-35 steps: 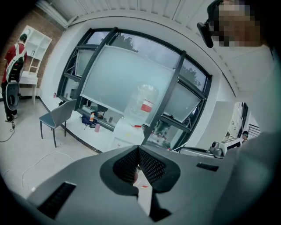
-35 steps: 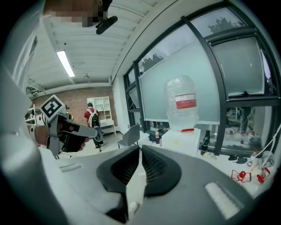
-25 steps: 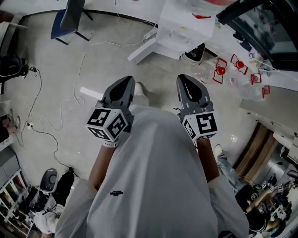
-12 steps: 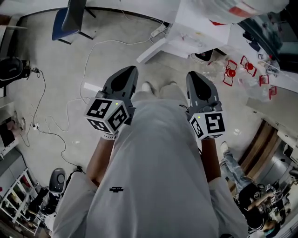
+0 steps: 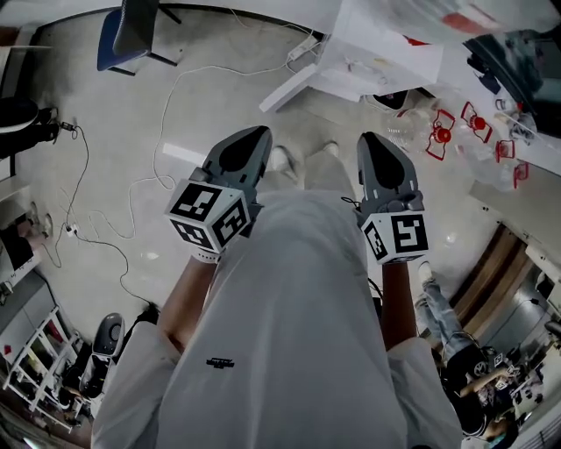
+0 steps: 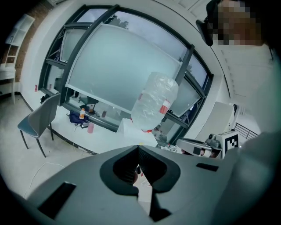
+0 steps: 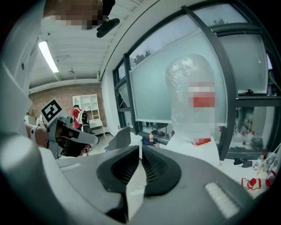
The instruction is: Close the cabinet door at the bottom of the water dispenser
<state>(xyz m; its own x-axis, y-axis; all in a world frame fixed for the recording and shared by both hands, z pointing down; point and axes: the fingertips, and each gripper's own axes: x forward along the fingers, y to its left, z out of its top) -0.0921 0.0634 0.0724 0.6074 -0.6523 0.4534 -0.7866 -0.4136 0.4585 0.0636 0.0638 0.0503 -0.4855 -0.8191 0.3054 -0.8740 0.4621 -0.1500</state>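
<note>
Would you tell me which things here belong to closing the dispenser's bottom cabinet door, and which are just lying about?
For the job:
water dispenser, with the bottle on top; left claw and right claw, both shut and empty. The door itself can't be made out.

Lying about:
blue chair; floor cables; red-and-clear pieces near the dispenser.

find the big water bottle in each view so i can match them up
Head view: water bottle at the top edge, right of centre.
Left gripper view: water bottle in the middle, tilted.
Right gripper view: water bottle right of centre, upright.
Shared landmark: the white dispenser beneath it.
</note>
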